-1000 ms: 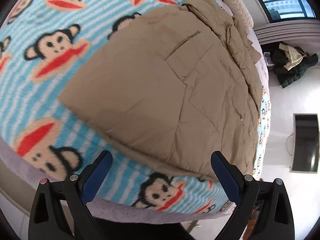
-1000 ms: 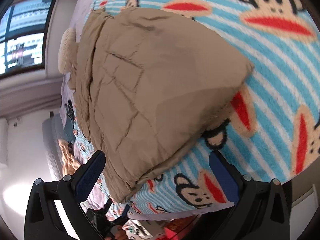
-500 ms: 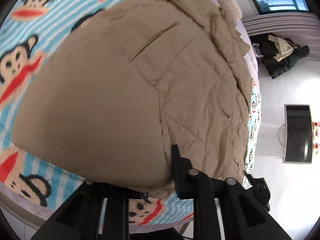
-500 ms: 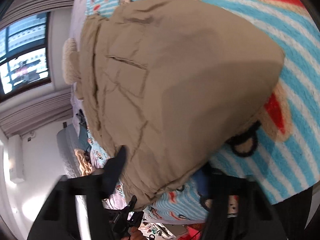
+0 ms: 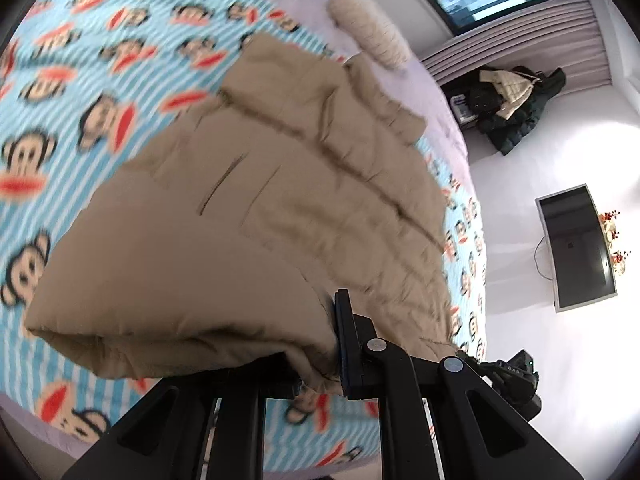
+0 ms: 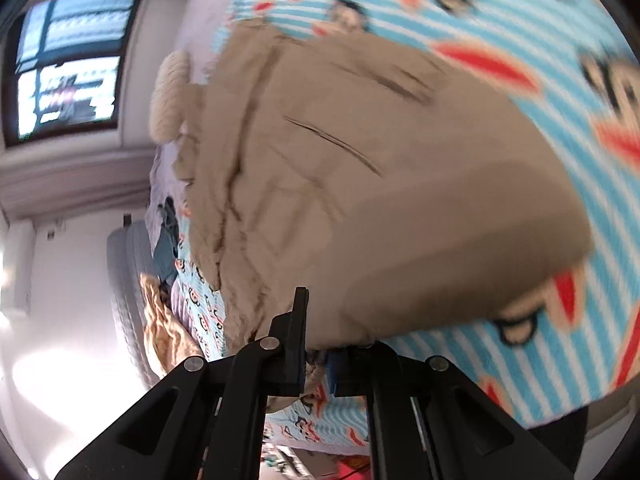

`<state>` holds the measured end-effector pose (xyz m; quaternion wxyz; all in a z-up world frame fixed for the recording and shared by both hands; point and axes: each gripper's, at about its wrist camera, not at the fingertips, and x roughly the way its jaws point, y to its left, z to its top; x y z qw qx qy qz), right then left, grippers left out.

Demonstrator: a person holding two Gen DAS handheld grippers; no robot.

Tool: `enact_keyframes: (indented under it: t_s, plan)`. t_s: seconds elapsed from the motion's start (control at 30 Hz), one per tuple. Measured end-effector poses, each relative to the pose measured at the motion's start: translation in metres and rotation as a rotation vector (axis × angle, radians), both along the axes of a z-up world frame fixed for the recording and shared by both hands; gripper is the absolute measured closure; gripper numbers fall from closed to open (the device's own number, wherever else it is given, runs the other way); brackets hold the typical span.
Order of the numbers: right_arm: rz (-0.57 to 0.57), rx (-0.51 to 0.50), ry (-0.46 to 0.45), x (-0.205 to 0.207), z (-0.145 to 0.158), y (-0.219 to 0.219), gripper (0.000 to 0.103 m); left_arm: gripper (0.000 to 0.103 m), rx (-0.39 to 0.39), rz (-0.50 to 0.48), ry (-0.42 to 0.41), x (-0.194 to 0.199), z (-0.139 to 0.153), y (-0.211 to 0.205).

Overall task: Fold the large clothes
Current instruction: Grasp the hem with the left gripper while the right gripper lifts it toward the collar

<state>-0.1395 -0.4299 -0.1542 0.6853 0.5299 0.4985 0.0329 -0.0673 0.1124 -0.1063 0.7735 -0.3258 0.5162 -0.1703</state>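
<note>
Two corners of the near hem of the tan padded coat, spread on the monkey-print blanket, are pinched by the left gripper and right gripper; lifting seems begun, though blurred; carrying the hem toward the collar is called for next

No words, numbers or brand marks can be read in either view. The blanket on the bed carries only a repeated cartoon monkey face on blue and white stripes, with no lettering. Small light marks on a black device at lower right of the left wrist view are too tiny to make out.
</note>
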Motion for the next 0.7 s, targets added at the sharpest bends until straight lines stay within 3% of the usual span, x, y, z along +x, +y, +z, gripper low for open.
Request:
enact_keyframes:
  t_s: [0.27, 0.4, 0.57, 0.7]
  plan:
    - [0.134, -0.080, -0.127, 0.102, 0.068, -0.009, 0.095, 0.089, 0.066, 0.053, -0.140, 0.070, 0.067, -0.018]
    - [0.203, -0.099, -0.174, 0.167, 0.090, -0.013, 0.095, 0.089, 0.106, 0.098, -0.178, 0.110, 0.086, -0.030]
    - [0.267, -0.164, -0.226, 0.242, 0.105, -0.008, 0.095, 0.089, 0.160, 0.134, -0.205, 0.168, 0.094, -0.039]
    - [0.266, -0.186, -0.210, 0.290, 0.095, -0.002, 0.095, 0.089, 0.215, 0.126, -0.192, 0.217, 0.080, -0.043]
